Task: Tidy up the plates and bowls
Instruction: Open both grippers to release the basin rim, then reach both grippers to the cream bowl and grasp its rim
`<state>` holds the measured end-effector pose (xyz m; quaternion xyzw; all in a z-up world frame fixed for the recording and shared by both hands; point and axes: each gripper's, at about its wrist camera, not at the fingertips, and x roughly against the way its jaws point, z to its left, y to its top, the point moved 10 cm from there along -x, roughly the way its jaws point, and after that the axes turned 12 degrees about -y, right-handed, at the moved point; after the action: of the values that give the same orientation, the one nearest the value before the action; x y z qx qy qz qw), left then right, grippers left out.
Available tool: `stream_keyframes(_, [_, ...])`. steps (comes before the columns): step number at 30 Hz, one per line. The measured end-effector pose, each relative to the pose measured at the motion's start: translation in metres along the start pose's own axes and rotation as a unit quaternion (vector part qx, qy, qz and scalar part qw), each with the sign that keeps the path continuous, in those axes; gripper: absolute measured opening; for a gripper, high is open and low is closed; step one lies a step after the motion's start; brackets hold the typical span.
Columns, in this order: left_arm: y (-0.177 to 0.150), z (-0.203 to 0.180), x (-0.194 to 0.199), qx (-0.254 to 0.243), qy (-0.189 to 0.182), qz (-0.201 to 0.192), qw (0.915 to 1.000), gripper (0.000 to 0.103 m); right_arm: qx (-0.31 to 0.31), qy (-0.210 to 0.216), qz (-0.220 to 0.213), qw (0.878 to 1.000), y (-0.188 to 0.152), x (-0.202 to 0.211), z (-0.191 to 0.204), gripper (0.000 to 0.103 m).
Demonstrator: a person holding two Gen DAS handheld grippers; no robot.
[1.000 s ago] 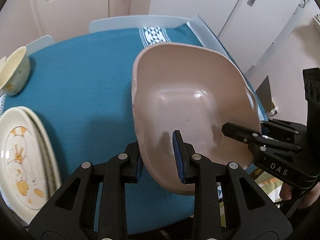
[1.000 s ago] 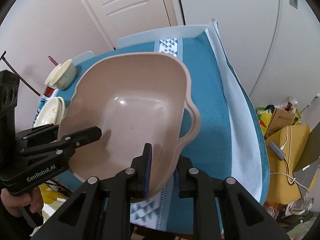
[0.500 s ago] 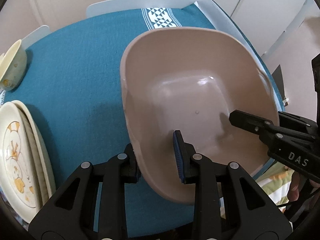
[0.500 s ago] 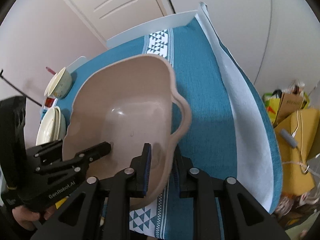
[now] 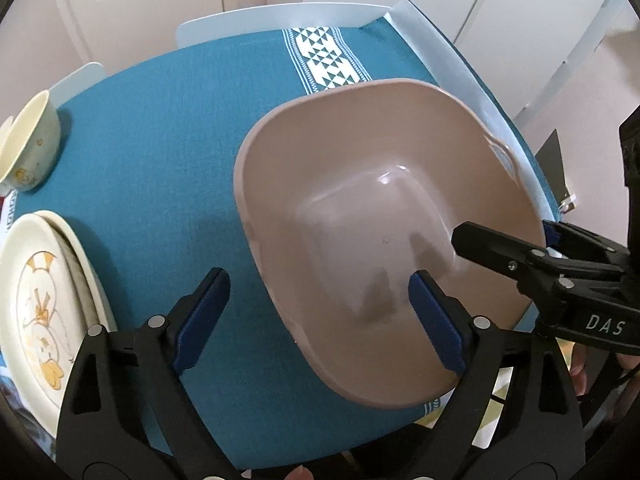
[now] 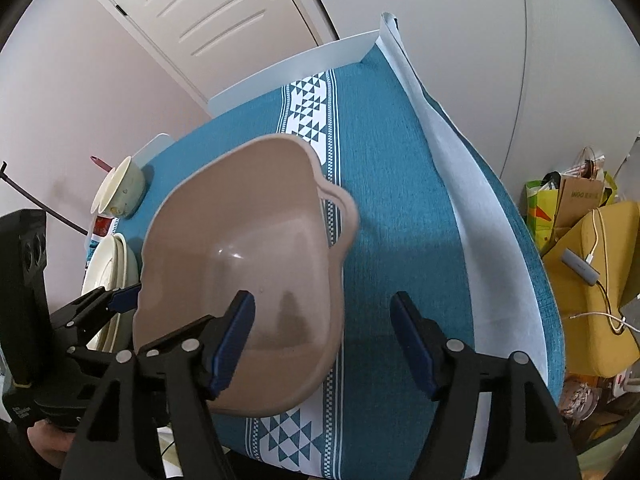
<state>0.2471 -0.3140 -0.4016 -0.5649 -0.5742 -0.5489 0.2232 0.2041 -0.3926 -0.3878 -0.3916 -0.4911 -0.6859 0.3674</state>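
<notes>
Basin [image 5: 384, 216], big and beige, sits on the teal tablecloth [image 5: 160, 160] with both grippers straddling its near rim. Left gripper [image 5: 320, 316] is opening, one pad inside the wall, one outside, neither pressing. Right gripper [image 6: 324, 340] is opening too, released, its left finger inside the basin, the other over cloth.

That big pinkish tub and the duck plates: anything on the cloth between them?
No. The left wrist view shows only bare teal tablecloth between the tub and the plates.
</notes>
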Motion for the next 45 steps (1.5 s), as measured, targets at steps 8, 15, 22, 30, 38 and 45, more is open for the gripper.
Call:
stream_keyframes(8, [0.004, 0.005, 0.044, -0.004, 0.024, -0.026, 0.9994, 0.090, 0.006, -0.006, -0.040, 0.999, 0.015, 0.038, 0.005, 0.066])
stream_keyframes(15, [0.027, 0.017, 0.179, -0.012, 0.087, -0.198, 0.9762, 0.091, 0.050, 0.005, -0.122, 0.991, 0.047, 0.112, 0.047, 0.086])
stream_keyframes(22, [0.029, 0.062, 0.312, -0.025, 0.222, -0.356, 0.9074, 0.103, 0.106, 0.068, -0.236, 0.963, 0.089, 0.182, 0.134, 0.103])
stream_keyframes(30, [0.032, 0.154, 0.320, 0.028, 0.190, -0.332, 0.9235, 0.103, 0.165, 0.035, -0.244, 0.955, 0.116, 0.167, 0.221, 0.103])
stream_keyframes(38, [0.039, 0.265, 0.295, 0.092, 0.172, -0.282, 0.9394, 0.103, 0.159, 0.017, -0.191, 0.968, 0.144, 0.094, 0.284, 0.103])
stream_keyframes(45, [0.050, 0.338, 0.237, 0.141, 0.132, -0.246, 0.9499, 0.102, 0.158, 0.001, -0.129, 0.979, 0.151, 0.009, 0.317, 0.103])
